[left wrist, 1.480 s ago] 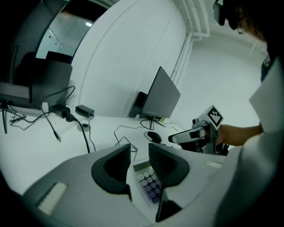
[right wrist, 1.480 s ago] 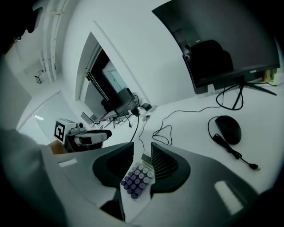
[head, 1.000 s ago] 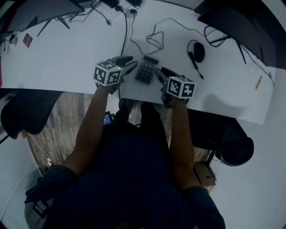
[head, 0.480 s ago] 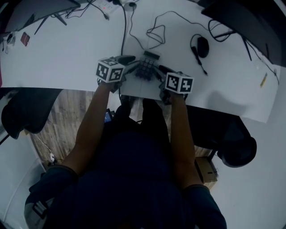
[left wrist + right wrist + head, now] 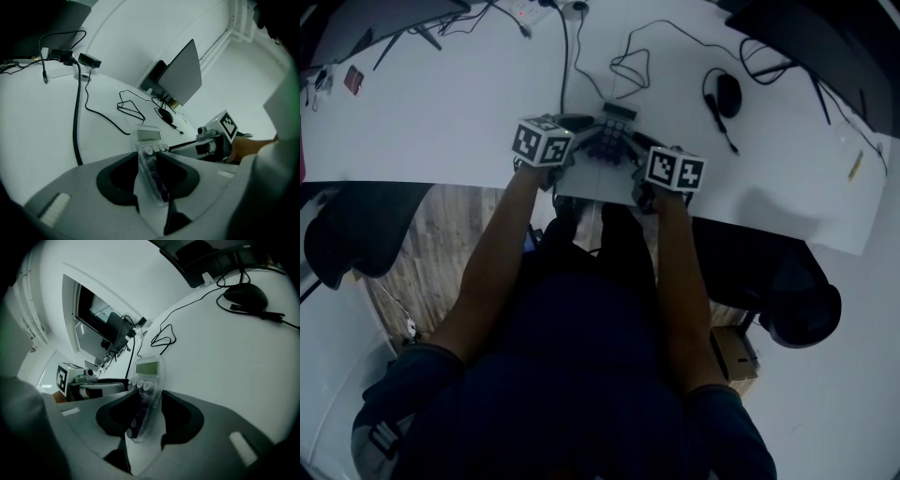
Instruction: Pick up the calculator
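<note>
Left hand-held gripper [image 5: 148, 163]: jaws drawn in to a narrow gap and clamped on the left edge of the calculator [image 5: 612, 134]. One pad bears on each face, so the grip runs across its thickness.

Calculator: located near the front edge of the bench [image 5: 441, 112], between the two hand-held grippers. Whether it has cleared the bench surface cannot be told. Judged handling: light and rigid, with a thin, smooth, clear plastic shell that is likely to slip under a weak pinch. The display at the far end and the keys are the fragile areas. The plain side edges, near mid-length, are the recommended grip points. Moderate clamping force should suffice; excess force may press keys or flex the shell.

Right hand-held gripper [image 5: 149, 405]: jaws likewise nearly together and clamped on the right edge of the calculator, pads on both faces, opposite the left unit. A black headset [image 5: 720, 94] lies to the right of the calculator, well apart from it.
</note>
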Demonstrator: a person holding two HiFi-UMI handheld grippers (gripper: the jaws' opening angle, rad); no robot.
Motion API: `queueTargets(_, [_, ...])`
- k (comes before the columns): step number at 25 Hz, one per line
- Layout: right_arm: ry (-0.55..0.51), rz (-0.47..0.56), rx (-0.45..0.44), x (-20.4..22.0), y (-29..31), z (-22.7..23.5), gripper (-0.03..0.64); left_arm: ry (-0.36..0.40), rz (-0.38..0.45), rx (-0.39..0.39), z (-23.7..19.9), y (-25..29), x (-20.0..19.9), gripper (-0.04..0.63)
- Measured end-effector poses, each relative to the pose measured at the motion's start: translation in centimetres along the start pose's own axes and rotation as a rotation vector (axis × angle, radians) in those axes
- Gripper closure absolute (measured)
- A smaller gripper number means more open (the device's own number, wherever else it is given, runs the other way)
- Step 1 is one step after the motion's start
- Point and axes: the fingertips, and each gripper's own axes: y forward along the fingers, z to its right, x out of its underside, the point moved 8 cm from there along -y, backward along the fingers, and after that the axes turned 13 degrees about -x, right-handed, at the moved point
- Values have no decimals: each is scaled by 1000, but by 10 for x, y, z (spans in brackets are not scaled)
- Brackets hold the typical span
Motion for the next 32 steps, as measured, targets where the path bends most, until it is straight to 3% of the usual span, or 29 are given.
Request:
queueTargets(9, [-87, 8, 40, -7, -9, -19, 480, 15, 55, 6, 12, -18, -12, 477])
queueTargets(16, [-147, 85, 58, -24, -28, -42, 480, 82, 127, 28, 28, -40, -39, 482])
queueTargets(23, [-238, 162, 46, -44, -42, -75, 480, 95, 257, 60, 41, -74, -65, 483])
queueTargets(32, [-405, 250, 62, -74, -65, -139, 480, 171, 398, 67, 58, -129, -103, 483])
